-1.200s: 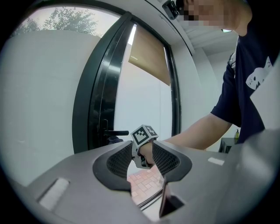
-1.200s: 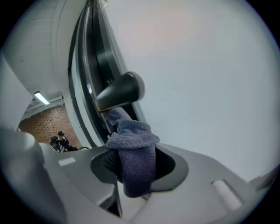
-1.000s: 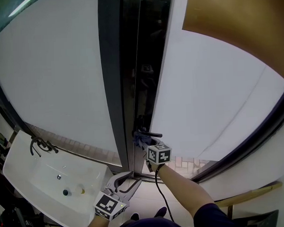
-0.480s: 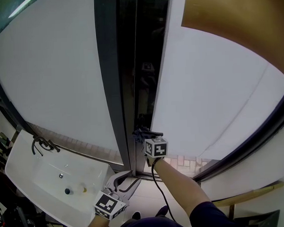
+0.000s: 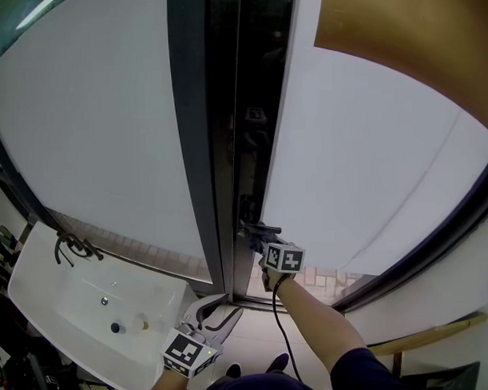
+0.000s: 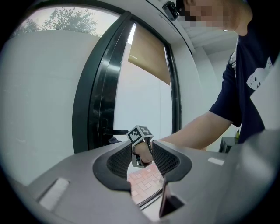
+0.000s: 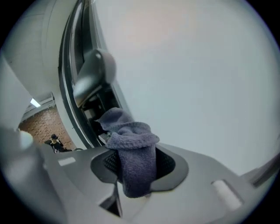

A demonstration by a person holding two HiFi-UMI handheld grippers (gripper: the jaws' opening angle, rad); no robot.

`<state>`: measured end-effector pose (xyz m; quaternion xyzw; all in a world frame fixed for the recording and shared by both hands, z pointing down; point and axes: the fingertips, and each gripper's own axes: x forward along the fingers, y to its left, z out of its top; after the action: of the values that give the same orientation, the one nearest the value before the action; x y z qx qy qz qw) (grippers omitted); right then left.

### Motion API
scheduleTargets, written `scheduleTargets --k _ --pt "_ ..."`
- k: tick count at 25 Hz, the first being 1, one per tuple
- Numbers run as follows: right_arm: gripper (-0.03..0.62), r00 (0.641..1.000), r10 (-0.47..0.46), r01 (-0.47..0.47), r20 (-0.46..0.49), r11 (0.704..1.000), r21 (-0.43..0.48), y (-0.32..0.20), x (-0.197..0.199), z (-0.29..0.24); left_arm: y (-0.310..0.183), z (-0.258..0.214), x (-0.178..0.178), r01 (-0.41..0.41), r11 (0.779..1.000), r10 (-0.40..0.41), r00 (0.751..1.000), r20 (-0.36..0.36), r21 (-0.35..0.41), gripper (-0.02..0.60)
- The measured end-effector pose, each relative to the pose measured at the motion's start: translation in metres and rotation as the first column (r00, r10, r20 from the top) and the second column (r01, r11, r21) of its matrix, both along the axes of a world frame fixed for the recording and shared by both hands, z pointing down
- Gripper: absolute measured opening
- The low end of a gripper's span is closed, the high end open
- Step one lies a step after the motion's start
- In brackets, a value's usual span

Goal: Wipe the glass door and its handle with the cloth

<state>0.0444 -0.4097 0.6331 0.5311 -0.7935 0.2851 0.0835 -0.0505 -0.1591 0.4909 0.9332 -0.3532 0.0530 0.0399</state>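
The black lever door handle [image 5: 259, 227] sits on the 9 o'clock edge of the frosted glass door [image 5: 363, 170]. Just below it, at 6 o'clock, the folded grey knitted cloth [image 7: 133, 162] lies between the right gripper's [image 5: 260, 239] jaws. The left gripper [image 5: 216, 311] is well apart at 7 o'clock, with the white rectangular basin [image 5: 31, 270] at its 9 o'clock.

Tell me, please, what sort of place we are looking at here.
Probably a washroom beside an outside door: a white rectangular washbasin with a black curved tap, a tall dark-framed glass door, and reddish brick paving beyond it.

The door handle [image 7: 93, 76] is blurred in the right gripper view.
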Motion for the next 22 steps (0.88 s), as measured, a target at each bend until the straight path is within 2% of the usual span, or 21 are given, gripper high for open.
scheduleTargets --k 3,5,8,10,15,18,22 --pt "0.147 0.998 -0.004 0.010 0.066 0.996 -0.090 0.014 0.005 0.035 -0.001 0.001 -0.001 0.007 1.000 -0.007 1.000 0.008 -0.018 0.144" --pt "0.147 0.991 -0.040 0.057 0.124 0.989 -0.139 0.023 -0.008 0.052 -0.001 0.002 -0.002 0.010 1.000 -0.010 1.000 0.010 -0.018 0.144" --pt "0.147 0.970 -0.112 0.146 0.215 0.978 -0.152 0.029 -0.039 0.057 -0.002 0.003 0.000 0.010 1.000 -0.009 1.000 0.011 -0.010 0.144" --pt "0.147 0.958 -0.128 0.169 0.257 0.976 -0.141 0.024 -0.054 0.051 -0.001 0.007 0.000 0.013 1.000 -0.013 1.000 0.024 -0.026 0.144" --pt "0.147 0.957 -0.153 0.182 0.245 0.978 -0.098 -0.001 -0.070 0.037 0.000 0.015 -0.006 0.036 0.999 -0.034 0.999 0.041 -0.037 0.144" --pt "0.147 0.963 -0.143 0.166 0.227 0.982 -0.089 -0.012 -0.066 0.033 0.000 0.020 -0.011 0.056 0.998 -0.054 0.997 0.047 -0.043 0.144" --pt "0.147 0.959 -0.101 0.128 0.266 0.988 -0.086 -0.013 -0.053 0.028 0.001 0.022 -0.011 0.055 0.997 -0.052 0.998 0.047 -0.060 0.144"
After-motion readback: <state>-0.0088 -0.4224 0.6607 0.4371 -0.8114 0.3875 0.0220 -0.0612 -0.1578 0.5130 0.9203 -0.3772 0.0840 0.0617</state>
